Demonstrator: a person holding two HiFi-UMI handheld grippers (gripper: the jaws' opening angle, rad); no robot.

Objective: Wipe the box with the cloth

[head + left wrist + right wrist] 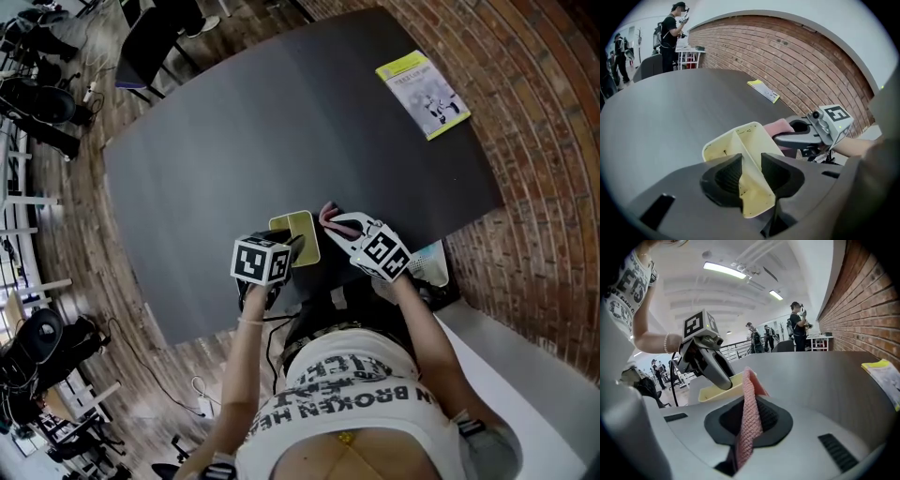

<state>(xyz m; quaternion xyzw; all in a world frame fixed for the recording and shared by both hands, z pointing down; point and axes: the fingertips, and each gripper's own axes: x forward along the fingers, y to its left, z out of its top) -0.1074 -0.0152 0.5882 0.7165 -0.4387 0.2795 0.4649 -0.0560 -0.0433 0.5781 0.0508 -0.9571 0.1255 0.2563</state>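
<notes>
A pale yellow box (302, 234) with an inner divider sits on the dark table (281, 122) near its front edge. My left gripper (292, 249) reaches into the box (740, 145), and its jaws straddle the divider (749, 168) with a slight gap, so they stand open. My right gripper (339, 225) is just right of the box, shut on a pink cloth (750, 418) that hangs folded from its jaws. From the left gripper view the cloth (778, 127) touches the box's far right rim. The right gripper view has the left gripper (710, 366) over the box (726, 387).
A yellow-green booklet (424, 94) lies at the table's far right, by the brick wall (534, 141). A white object (431, 264) sits off the table's near right corner. People stand far behind the table (670, 37). Chairs and cables crowd the floor at left.
</notes>
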